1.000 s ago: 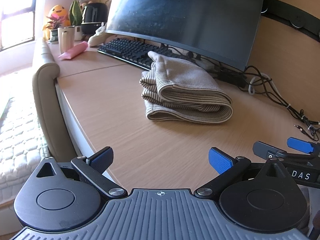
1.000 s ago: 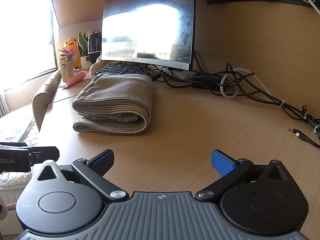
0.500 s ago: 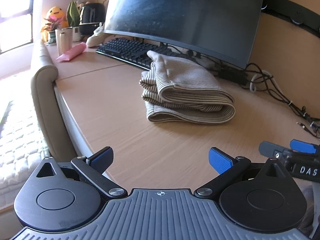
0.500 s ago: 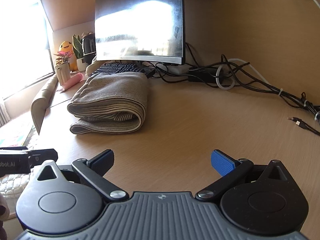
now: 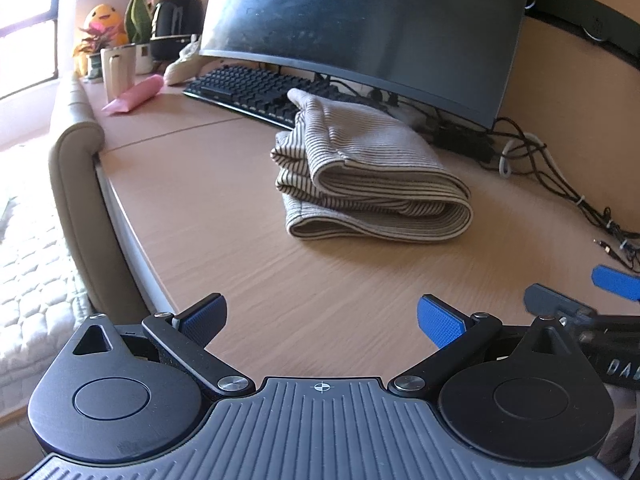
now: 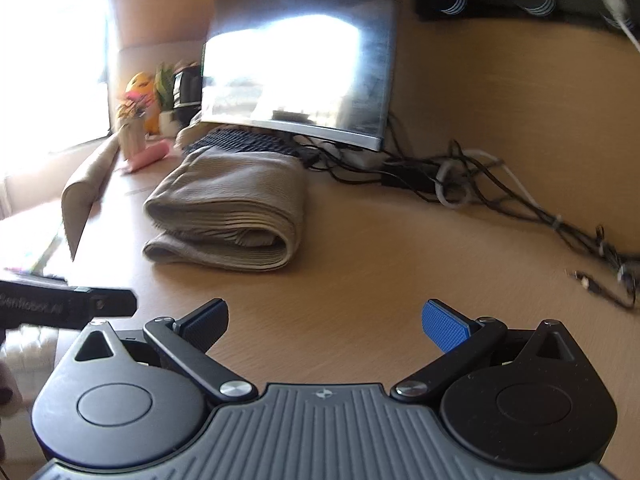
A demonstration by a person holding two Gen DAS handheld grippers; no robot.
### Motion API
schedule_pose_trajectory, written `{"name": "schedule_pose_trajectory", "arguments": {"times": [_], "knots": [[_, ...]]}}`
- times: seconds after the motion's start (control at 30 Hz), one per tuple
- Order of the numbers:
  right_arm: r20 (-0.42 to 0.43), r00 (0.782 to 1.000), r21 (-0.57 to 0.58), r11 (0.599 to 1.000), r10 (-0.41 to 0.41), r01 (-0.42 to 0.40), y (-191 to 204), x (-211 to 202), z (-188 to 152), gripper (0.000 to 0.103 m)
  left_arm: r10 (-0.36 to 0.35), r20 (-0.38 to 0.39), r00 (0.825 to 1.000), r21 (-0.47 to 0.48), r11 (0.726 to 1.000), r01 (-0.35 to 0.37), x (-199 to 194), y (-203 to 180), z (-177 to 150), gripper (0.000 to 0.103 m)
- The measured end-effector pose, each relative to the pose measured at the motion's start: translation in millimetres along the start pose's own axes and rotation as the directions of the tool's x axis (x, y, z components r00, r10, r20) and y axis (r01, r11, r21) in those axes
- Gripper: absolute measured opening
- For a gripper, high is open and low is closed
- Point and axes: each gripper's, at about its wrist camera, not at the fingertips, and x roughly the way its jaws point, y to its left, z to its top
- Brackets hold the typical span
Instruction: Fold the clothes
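Note:
A beige striped garment [image 5: 368,184] lies folded in a thick stack on the wooden desk [image 5: 224,200], in front of the keyboard. It also shows in the right wrist view [image 6: 228,216]. My left gripper [image 5: 322,320] is open and empty, held back from the garment near the desk's front edge. My right gripper [image 6: 325,322] is open and empty, also well short of the garment. The right gripper's blue fingers [image 5: 614,280] show at the right edge of the left wrist view. The left gripper's body [image 6: 64,306] shows at the left edge of the right wrist view.
A monitor [image 5: 360,20] and black keyboard [image 5: 256,90] stand behind the garment. Tangled cables [image 6: 500,196] run along the wall at right. A cup [image 5: 117,66], pink pouch [image 5: 136,94], plants and a kettle [image 5: 174,26] sit far left. A padded edge [image 5: 76,184] borders the desk.
Both grippers have pulled back and shifted slightly. The right wrist view is blurred and has tilted up. The garment has not moved. Both stay open.

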Motion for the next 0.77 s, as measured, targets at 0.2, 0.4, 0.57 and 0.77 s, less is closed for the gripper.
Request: {"name": "schedule_pose_trajectory", "arguments": {"times": [0.2, 0.4, 0.57, 0.77], "knots": [[0.006, 1.000, -0.023, 0.999, 0.023, -0.023, 4, -1, 1, 0.103, 0.010, -0.015, 1.000, 0.059, 0.998, -0.009, -4, -7, -3, 0.103], [0.015, 0.999, 0.025, 0.999, 0.043, -0.044, -5, -2, 0, 0.103, 0.030, -0.033, 0.999, 0.145, 0.989, -0.025, -7, -11, -10, 0.103], [0.045, 0.996, -0.007, 0.997, 0.082, -0.082, 0, -7, 0, 0.103, 0.055, -0.020, 0.998, 0.190, 0.981, -0.050, -18, -8, -4, 0.103], [0.054, 0.995, 0.051, 0.995, 0.078, -0.081, -9, -7, 1, 0.103, 0.033, 0.007, 0.999, 0.268, 0.963, -0.034, -23, -12, 4, 0.103]]}}
